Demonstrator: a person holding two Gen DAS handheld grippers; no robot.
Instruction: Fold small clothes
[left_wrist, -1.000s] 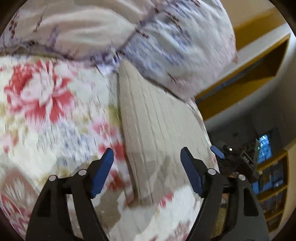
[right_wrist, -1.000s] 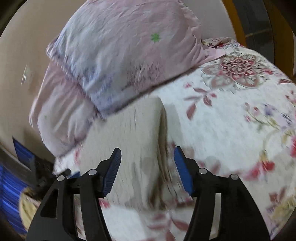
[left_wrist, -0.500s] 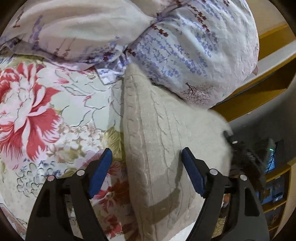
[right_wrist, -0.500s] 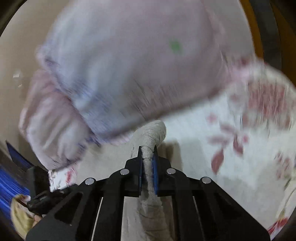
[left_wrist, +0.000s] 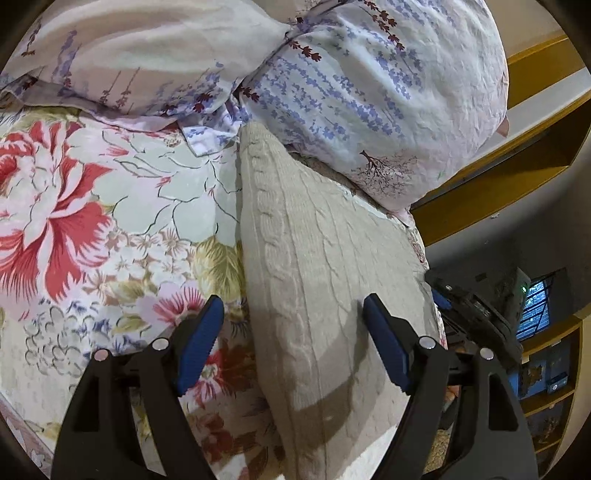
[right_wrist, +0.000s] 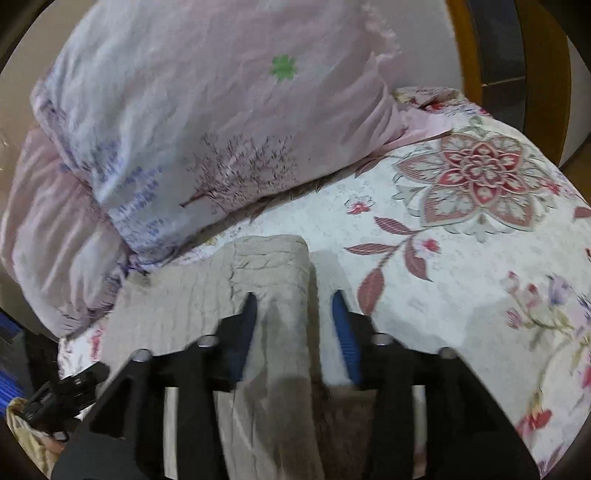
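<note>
A beige cable-knit garment (left_wrist: 317, 266) lies folded on the floral bedspread (left_wrist: 110, 221), its far end against the pillows. My left gripper (left_wrist: 293, 345) is open just above its near part, jaws straddling the left edge. In the right wrist view the same garment (right_wrist: 273, 280) lies flat with a folded-over strip on its right side. My right gripper (right_wrist: 295, 328) is open, its jaws on either side of that strip. The image is slightly blurred.
Two lavender-print pillows (left_wrist: 369, 85) (right_wrist: 207, 122) lie at the head of the bed, touching the garment's far end. Floral bedspread (right_wrist: 461, 236) extends to the right. The bed's edge, yellow shelves (left_wrist: 535, 155) and my other gripper (left_wrist: 476, 310) are at right.
My right gripper was shut on the garment's folded edge half a second ago and has opened, letting it drop flat. My left gripper stayed open and hovers over the garment.
</note>
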